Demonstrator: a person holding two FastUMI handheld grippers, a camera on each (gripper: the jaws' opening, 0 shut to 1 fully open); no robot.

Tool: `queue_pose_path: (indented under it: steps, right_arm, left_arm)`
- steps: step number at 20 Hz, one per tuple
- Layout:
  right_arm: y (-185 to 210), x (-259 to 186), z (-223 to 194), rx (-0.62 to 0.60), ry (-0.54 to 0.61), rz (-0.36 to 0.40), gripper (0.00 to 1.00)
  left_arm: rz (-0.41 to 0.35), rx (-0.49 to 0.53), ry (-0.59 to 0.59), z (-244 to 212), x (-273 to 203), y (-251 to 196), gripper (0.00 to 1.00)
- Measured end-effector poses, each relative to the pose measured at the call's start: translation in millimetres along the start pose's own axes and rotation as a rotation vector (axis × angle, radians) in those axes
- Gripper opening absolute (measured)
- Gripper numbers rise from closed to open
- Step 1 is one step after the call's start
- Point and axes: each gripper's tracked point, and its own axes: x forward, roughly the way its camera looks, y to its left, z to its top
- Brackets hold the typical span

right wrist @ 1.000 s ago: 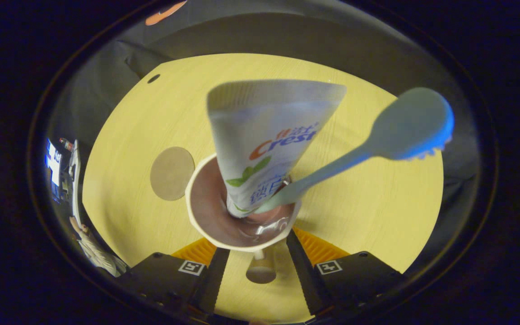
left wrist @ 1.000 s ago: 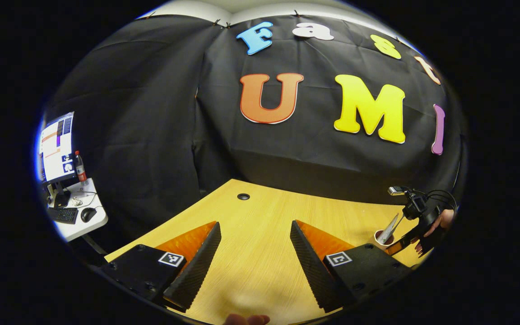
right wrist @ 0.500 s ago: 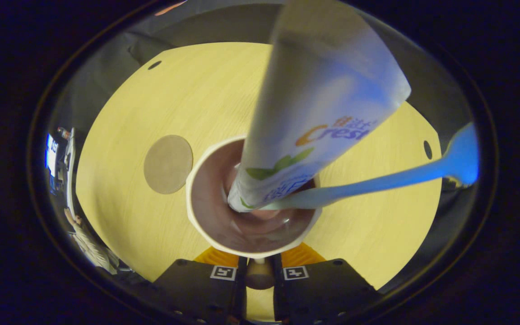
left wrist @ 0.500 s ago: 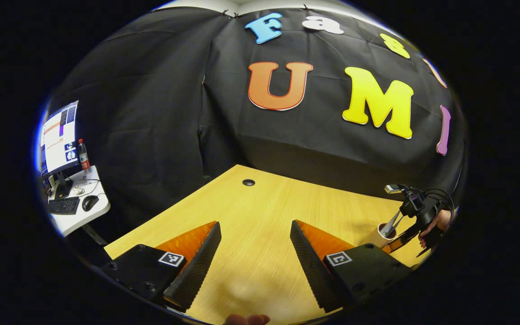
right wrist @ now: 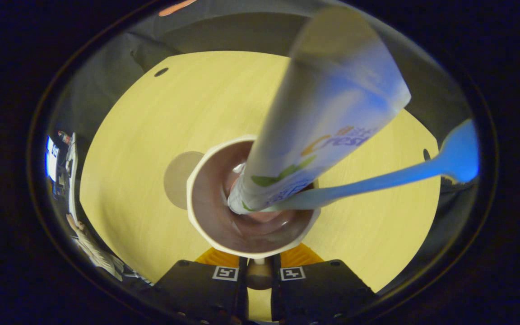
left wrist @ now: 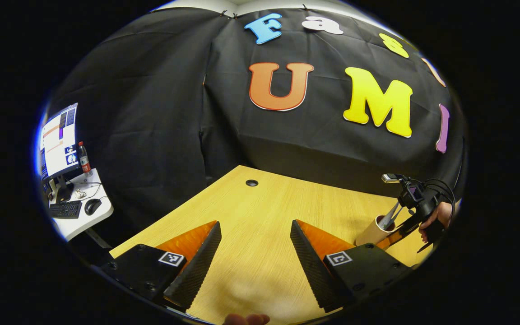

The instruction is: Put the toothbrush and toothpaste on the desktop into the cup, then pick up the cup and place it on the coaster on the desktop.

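Toothpaste (right wrist: 327,113) and toothbrush (right wrist: 377,178) are both standing in the cup (right wrist: 206,216), leaning out over its far-right rim, so I judge the loading half of the job done and only the carry to the coaster (right wrist: 176,178) left. In the right gripper view my right claw (right wrist: 258,275) is drawn in tight, fingers nearly together, and what sits between them looks like the cup's handle, right at the near wall of the cup; I read that as a pinch on the cup by its handle, though the contact itself is partly hidden under the cup's rim. The coaster lies on the desk (right wrist: 151,113) just left of the cup, its right edge tucked behind the cup's rim from this angle, so I can't tell whether the cup is lifted or how close it hangs over the coaster. In the left gripper view the cup (left wrist: 375,232) shows at the far right of the desk, tilted, with the right claw (left wrist: 397,232) and the hand (left wrist: 436,221) holding it beside it. My left claw (left wrist: 255,259) hangs spread wide over bare desk, holding nothing and touching nothing.
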Motion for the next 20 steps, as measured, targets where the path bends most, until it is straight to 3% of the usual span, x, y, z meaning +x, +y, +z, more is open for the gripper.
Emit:
queue_pose_path:
  steps: [8, 15, 17, 20]
  right_arm:
    - [69, 4, 19, -0.061, 0.004, 0.028, 0.18]
    - [88, 14, 22, -0.055, 0.016, 0.017, 0.18]
    - [86, 21, 19, -0.044, 0.028, -0.017, 0.19]
    - [89, 20, 17, -0.014, 0.027, -0.028, 0.24]
  left_arm:
    - [0.081, -0.014, -0.016, 6, -10, 56, 0.98]
    - [0.103, -0.031, -0.007, 2, -13, 83, 0.98]
    - [0.100, -0.020, -0.003, 2, -13, 86, 0.98]
    - [0.090, -0.015, -0.008, 3, -13, 88, 0.98]
